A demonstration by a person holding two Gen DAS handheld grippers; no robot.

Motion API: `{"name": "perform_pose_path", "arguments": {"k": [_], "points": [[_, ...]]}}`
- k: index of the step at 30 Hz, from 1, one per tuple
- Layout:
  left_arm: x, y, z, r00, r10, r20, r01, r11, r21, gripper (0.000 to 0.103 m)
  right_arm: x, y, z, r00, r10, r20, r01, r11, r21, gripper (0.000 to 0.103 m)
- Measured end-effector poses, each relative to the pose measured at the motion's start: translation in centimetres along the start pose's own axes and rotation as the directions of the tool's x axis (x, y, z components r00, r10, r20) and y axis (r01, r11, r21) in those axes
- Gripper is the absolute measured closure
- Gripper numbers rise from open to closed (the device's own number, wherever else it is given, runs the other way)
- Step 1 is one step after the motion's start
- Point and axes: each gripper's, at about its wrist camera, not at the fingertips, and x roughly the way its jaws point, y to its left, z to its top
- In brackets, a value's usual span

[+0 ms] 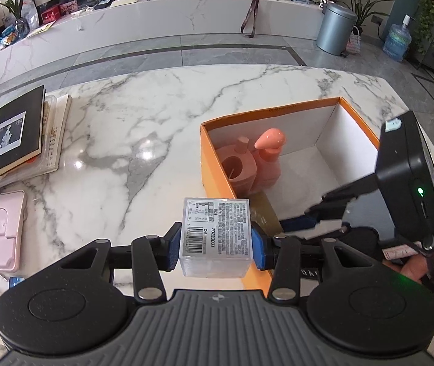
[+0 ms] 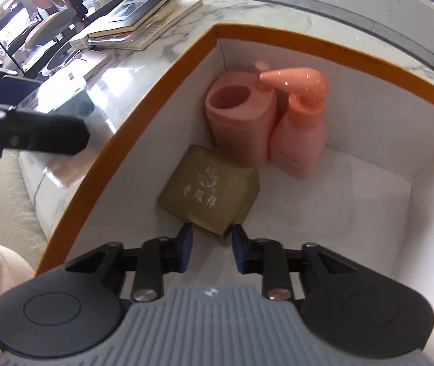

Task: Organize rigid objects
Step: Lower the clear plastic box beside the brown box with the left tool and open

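Three items sit in the orange box (image 2: 338, 49) — pink holder (image 2: 238, 116), pump bottle (image 2: 299, 140) at twelve o'clock, gold box (image 2: 209, 195) — right gripper (image 2: 211, 238), jaws narrow, straddles its corner; left gripper (image 1: 216, 245) clamps the clear labelled case (image 1: 217, 238), still to go in.

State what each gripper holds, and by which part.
Left gripper: clear box, clamped by its two opposite sides. Right gripper: fingers flank the gold box's near corner; a grip cannot be told.

Inside the orange-rimmed box (image 2: 168, 70), the right gripper (image 2: 211, 245) has its blue pads at the near corner of a gold box (image 2: 209, 190). A pink holder (image 2: 239, 116) and pink pump bottle (image 2: 297, 134) stand together in the far corner.
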Motion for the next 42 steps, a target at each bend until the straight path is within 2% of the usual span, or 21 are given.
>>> {"name": "perform_pose_path", "arguments": {"k": [6, 8, 10, 12, 14, 17, 22, 24, 27, 28, 34, 37, 39, 42], "points": [[0.0, 0.2, 0.1, 1.000, 0.009, 0.003, -0.009, 1.000, -0.018, 0.052, 0.5, -0.6, 0.8, 1.000, -0.014, 0.008, 0.014, 0.999, 0.035, 0.075], [-0.7, 0.1, 0.3, 0.999, 0.032, 0.031, -0.032, 0.999, -0.010, 0.052, 0.0, -0.6, 0.7, 1.000, -0.010, 0.004, 0.010, 0.999, 0.041, 0.074], [-1.8, -0.5, 0.7, 0.995, 0.041, 0.088, -0.043, 0.999, 0.024, 0.052, -1.0, -0.9, 0.6, 0.999, -0.026, 0.019, 0.025, 0.999, 0.041, 0.074], [-2.7, -1.7, 1.2, 0.991, -0.003, 0.135, -0.010, 0.996, 0.093, 0.052, -2.2, -1.4, 0.3, 0.998, -0.047, 0.037, 0.046, 0.998, 0.031, 0.074], [-2.7, -3.4, 1.7, 0.989, -0.051, 0.140, 0.023, 0.980, 0.197, 0.052, -3.4, -2.4, 0.0, 0.998, -0.045, 0.039, 0.044, 0.998, 0.042, 0.074], [-0.9, -6.5, 2.0, 0.991, -0.099, 0.088, 0.058, 0.921, 0.385, 0.052, -4.9, -4.1, -0.3, 0.999, -0.026, 0.029, 0.024, 0.998, 0.059, 0.074], [3.9, -9.5, 2.0, 0.989, -0.145, -0.001, 0.120, 0.812, 0.571, 0.052, -6.1, -4.8, -0.5, 0.997, -0.072, 0.008, 0.072, 0.997, -0.011, 0.074], [5.3, -10.2, 2.3, 0.986, -0.162, -0.027, 0.143, 0.768, 0.624, 0.052, -6.0, -5.1, -0.7, 0.997, -0.074, -0.009, 0.073, 0.997, -0.035, 0.074], [7.1, -11.1, 3.0, 0.981, -0.175, -0.084, 0.184, 0.700, 0.690, 0.052, -5.7, -5.4, -0.8, 0.992, -0.119, -0.031, 0.116, 0.989, -0.093, 0.075], [7.7, -11.4, 3.1, 0.980, -0.173, -0.100, 0.192, 0.677, 0.710, 0.052, -5.5, -5.5, -0.8, 0.991, -0.126, -0.033, 0.122, 0.986, -0.110, 0.078], [10.8, -12.7, 2.6, 0.977, -0.118, -0.180, 0.215, 0.547, 0.809, 0.052, -4.6, -5.7, -0.4, 0.990, -0.132, -0.047, 0.123, 0.981, -0.152, 0.077], [12.0, -13.1, 2.0, 0.981, -0.081, -0.179, 0.195, 0.503, 0.842, 0.052, -4.2, -6.0, -0.1, 0.991, -0.120, -0.053, 0.112, 0.983, -0.145, 0.078], [12.7, -13.4, 1.6, 0.983, -0.049, -0.177, 0.179, 0.472, 0.863, 0.047, -4.0, -6.2, 0.0, 0.992, -0.114, -0.054, 0.106, 0.985, -0.136, 0.078], [13.0, -13.3, 0.8, 0.989, -0.016, -0.150, 0.141, 0.460, 0.877, 0.041, -3.7, -6.2, -0.1, 0.992, -0.117, -0.054, 0.109, 0.984, -0.138, 0.077]]}}
